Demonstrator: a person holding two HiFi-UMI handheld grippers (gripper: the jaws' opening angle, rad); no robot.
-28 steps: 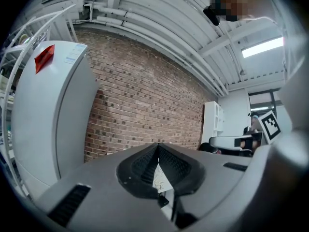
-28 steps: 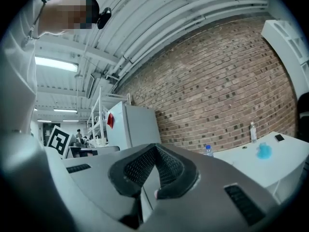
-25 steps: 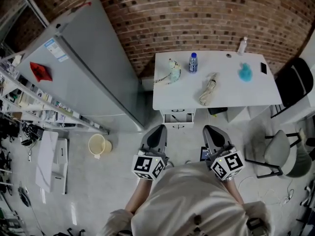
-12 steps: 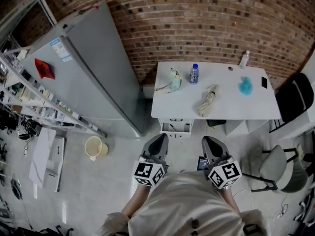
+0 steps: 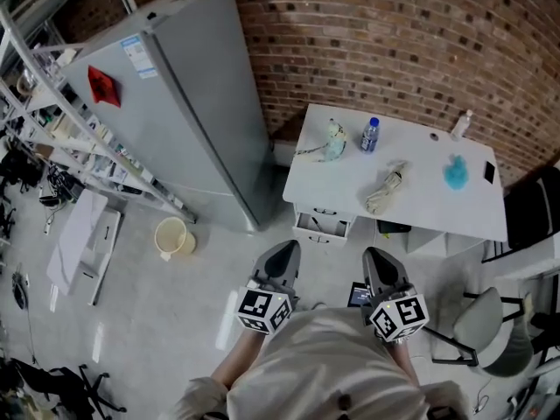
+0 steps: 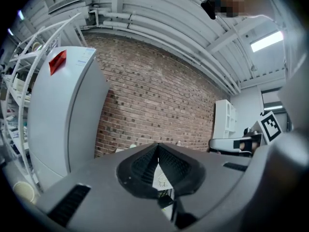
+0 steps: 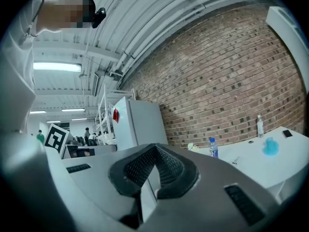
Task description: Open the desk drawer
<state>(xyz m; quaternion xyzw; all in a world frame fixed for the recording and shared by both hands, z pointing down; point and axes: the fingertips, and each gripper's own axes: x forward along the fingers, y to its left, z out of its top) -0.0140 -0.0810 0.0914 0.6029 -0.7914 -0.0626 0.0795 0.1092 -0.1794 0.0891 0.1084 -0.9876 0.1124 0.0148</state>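
The white desk (image 5: 418, 201) stands against the brick wall at the right of the head view. Under its left end is a white drawer unit (image 5: 325, 221) with dark handles, and one drawer front juts out a little. My left gripper (image 5: 284, 248) and right gripper (image 5: 377, 255) hover side by side over the floor, short of the unit and pointing toward it. Both are shut with nothing between the jaws. In the left gripper view the jaws (image 6: 158, 149) meet, and a sliver of the drawer unit (image 6: 161, 180) shows below them. The right gripper (image 7: 154, 151) is likewise shut, with the desk (image 7: 270, 161) at its right.
A grey fridge (image 5: 179, 103) stands left of the desk, with metal shelving (image 5: 52, 129) further left. A yellow bucket (image 5: 172, 235) sits on the floor. On the desk lie a water bottle (image 5: 370, 135), cloths (image 5: 388, 188) and a blue item (image 5: 455, 174). Chairs (image 5: 490, 331) stand at the right.
The head view has swung, so the desk and fridge now sit further right and lower in it. Both grippers keep their place in the view and stay shut.
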